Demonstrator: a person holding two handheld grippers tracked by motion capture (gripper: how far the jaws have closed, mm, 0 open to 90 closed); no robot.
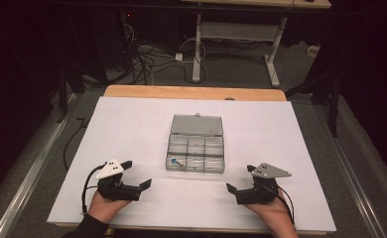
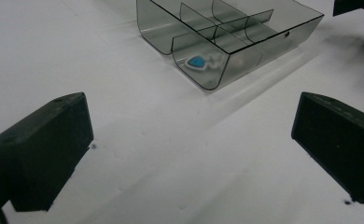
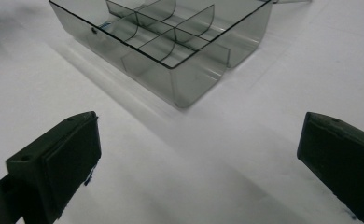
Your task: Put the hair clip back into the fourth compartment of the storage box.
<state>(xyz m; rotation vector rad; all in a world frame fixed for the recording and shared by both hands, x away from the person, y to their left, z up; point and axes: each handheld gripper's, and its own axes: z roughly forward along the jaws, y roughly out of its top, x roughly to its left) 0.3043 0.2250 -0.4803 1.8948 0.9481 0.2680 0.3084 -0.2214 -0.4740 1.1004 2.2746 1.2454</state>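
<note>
A clear grey compartment box point(image 1: 195, 154) lies in the middle of the white sheet, its lid point(image 1: 197, 125) folded open toward the far side. A small blue and white item point(image 1: 174, 161) rests in its near-left compartment, seen through the curved wall in the left gripper view point(image 2: 198, 62). My left gripper point(image 1: 138, 174) rests on the sheet to the box's near left, jaws wide apart with nothing between them point(image 2: 192, 149). To the near right of the box point(image 3: 199, 84), my right gripper point(image 1: 240, 178) is open and empty too point(image 3: 199, 158). Both point toward the box.
The white sheet point(image 1: 132, 129) covers a wooden table whose far edge point(image 1: 191, 92) shows. Beyond it, cables point(image 1: 147, 59) and another table's legs point(image 1: 197, 49) stand on the dark floor. The other gripper's tip point(image 2: 357, 7) pokes in at the left gripper view's top right.
</note>
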